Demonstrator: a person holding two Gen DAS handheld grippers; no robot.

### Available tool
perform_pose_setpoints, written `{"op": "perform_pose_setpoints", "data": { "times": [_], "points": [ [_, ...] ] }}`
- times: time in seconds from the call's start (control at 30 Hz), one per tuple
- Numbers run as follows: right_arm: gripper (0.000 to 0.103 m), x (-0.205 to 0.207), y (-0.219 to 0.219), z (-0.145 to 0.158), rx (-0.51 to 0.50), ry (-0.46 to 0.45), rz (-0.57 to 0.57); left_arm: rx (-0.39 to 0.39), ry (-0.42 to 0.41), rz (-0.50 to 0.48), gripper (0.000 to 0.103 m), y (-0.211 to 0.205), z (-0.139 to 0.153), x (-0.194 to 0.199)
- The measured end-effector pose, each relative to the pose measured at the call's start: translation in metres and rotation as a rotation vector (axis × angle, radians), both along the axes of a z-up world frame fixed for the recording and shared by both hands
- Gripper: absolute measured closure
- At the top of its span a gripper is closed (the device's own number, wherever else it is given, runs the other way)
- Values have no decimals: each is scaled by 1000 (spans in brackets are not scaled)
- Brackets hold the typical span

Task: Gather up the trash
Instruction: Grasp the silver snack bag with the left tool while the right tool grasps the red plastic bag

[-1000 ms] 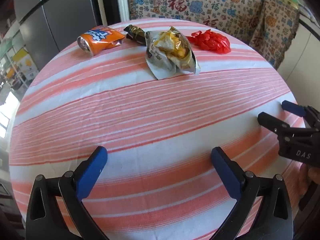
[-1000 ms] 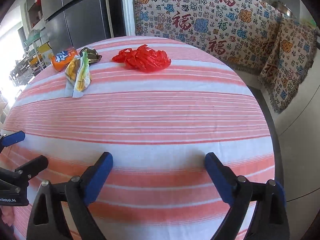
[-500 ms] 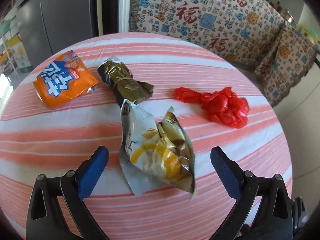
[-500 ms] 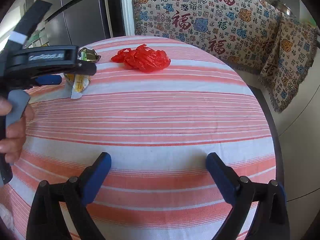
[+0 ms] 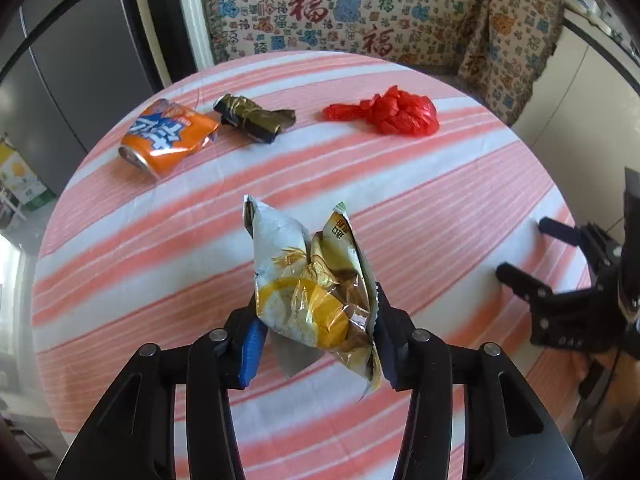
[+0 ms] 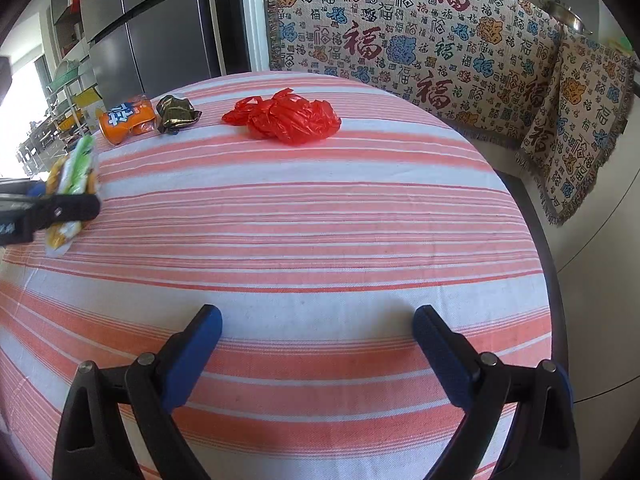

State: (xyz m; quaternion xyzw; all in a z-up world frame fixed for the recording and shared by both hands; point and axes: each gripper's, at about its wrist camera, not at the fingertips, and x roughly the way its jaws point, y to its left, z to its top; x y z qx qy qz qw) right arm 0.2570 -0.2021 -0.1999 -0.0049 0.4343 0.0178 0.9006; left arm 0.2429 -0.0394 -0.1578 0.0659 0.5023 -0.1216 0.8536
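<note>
A crumpled white-and-yellow snack bag [image 5: 316,280] hangs above the striped round table [image 5: 460,200], between the blue pads of my left gripper [image 5: 318,332]. The jaws are closing and the pads press on the bag's lower part. From the right wrist view the same bag [image 6: 76,164] shows at the left edge, held by the left gripper [image 6: 48,208]. A crushed orange can [image 5: 168,138], a dark gold wrapper [image 5: 252,118] and a red plastic bag [image 5: 392,114] lie on the far side. My right gripper [image 6: 316,320] stands open over bare cloth near the front edge.
A patterned throw [image 6: 400,40] covers the seat behind the table. A grey fridge [image 6: 160,32] stands at the back left. The table rim drops off on the right, close to the right gripper [image 5: 524,247].
My left gripper reached over the snack bag, its jaws came together on it, and the bag has come up off the cloth. The right gripper has stayed where it was.
</note>
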Motion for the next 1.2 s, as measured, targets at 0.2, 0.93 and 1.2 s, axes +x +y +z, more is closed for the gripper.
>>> {"op": "perform_pose_setpoints", "data": {
  "times": [0.2, 0.93, 1.2],
  "points": [
    [4, -1, 0, 0, -1, 0, 1, 6, -22, 86, 17, 4, -27, -1],
    [3, 164, -1, 11, -59, 116, 195, 6, -107, 120, 0, 10, -38, 5],
    [81, 136, -8, 19, -31, 78, 39, 10, -99, 124, 0, 10, -38, 4]
  ]
}}
